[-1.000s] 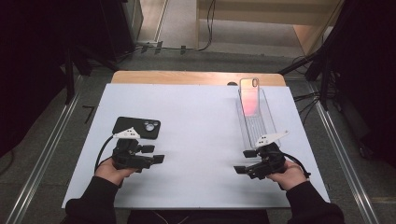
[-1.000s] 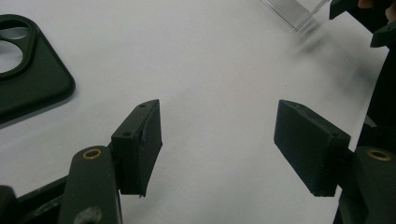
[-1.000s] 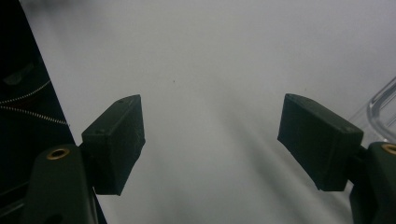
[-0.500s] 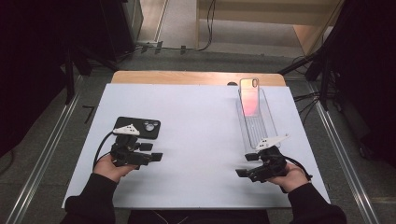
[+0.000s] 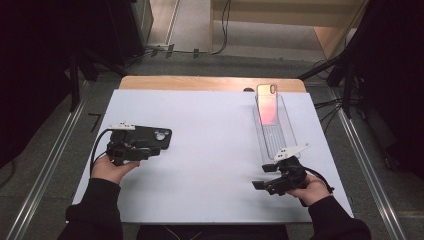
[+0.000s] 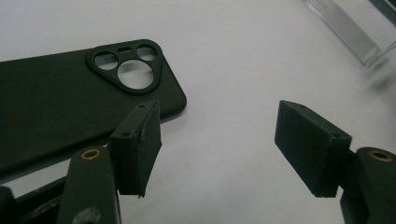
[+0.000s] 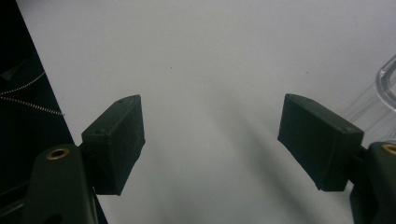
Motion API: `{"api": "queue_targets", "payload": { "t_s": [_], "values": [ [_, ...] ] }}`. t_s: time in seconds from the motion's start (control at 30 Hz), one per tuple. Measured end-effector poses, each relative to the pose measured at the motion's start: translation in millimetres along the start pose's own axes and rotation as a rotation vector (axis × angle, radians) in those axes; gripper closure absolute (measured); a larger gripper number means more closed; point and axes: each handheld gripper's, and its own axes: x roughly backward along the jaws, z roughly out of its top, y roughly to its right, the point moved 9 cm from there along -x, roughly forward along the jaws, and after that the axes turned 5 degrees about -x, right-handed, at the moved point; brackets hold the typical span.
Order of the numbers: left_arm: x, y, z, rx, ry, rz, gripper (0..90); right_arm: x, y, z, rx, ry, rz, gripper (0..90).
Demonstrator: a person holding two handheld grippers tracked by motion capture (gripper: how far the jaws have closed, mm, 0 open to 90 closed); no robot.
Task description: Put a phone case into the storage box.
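High view: we see the left claw spread apart, empty, just beside the black phone case lying flat on the worktop; right claw well apart from the case, also spread, empty.

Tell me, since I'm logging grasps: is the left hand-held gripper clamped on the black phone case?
No, the left hand-held gripper stands open beside the black phone case.

Before you, a matte black soft-plastic phone case lies flat on the white table's left side, back face up, its rounded-triangle camera cut-out holding three round openings and a small slot, pointing toward the table's middle.
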Motion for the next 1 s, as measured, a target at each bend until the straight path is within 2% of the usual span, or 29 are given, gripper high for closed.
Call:
{"api": "queue_targets", "payload": {
  "t_s": [0.07,0.2,0.33,0.5,0.7,0.77,0.87,0.97,1.0],
  "values": [
    [-0.1,-5.1,1.7,0.009,-0.013,0.013,31.7,-0.5,-0.3,0.0,0.005,-0.002,-0.001,21.1],
    [3.1,-16.0,12.7,0.010,0.004,0.039,31.8,-0.6,-0.9,-0.4,0.004,-0.003,0.000,21.1],
    [4.2,-28.8,23.9,0.013,0.000,0.071,31.8,-0.4,0.6,-0.9,-0.005,-0.002,-0.008,21.1],
    [-0.7,-38.8,34.5,0.025,-0.030,0.049,33.3,0.9,-0.9,-2.1,-0.002,0.002,0.001,21.1],
    [-5.0,-53.9,48.8,0.010,-0.036,0.095,33.5,1.6,-0.9,-1.2,-0.005,0.010,0.003,21.1],
    [-6.8,-61.6,52.8,0.021,-0.022,0.104,36.5,1.4,-1.5,-0.8,-0.002,0.013,0.007,21.1],
    [-10.2,-69.7,53.2,0.044,-0.033,0.137,42.7,1.2,-2.0,-0.5,-0.001,0.014,0.001,21.1],
    [-12.4,-74.5,53.6,0.061,-0.045,0.147,51.7,1.9,-3.2,0.3,-0.002,0.026,0.001,21.1],
    [-13.1,-76.5,54.2,0.057,-0.047,0.155,58.0,2.2,-3.7,0.2,-0.004,0.026,0.004,21.1]
  ]
}}
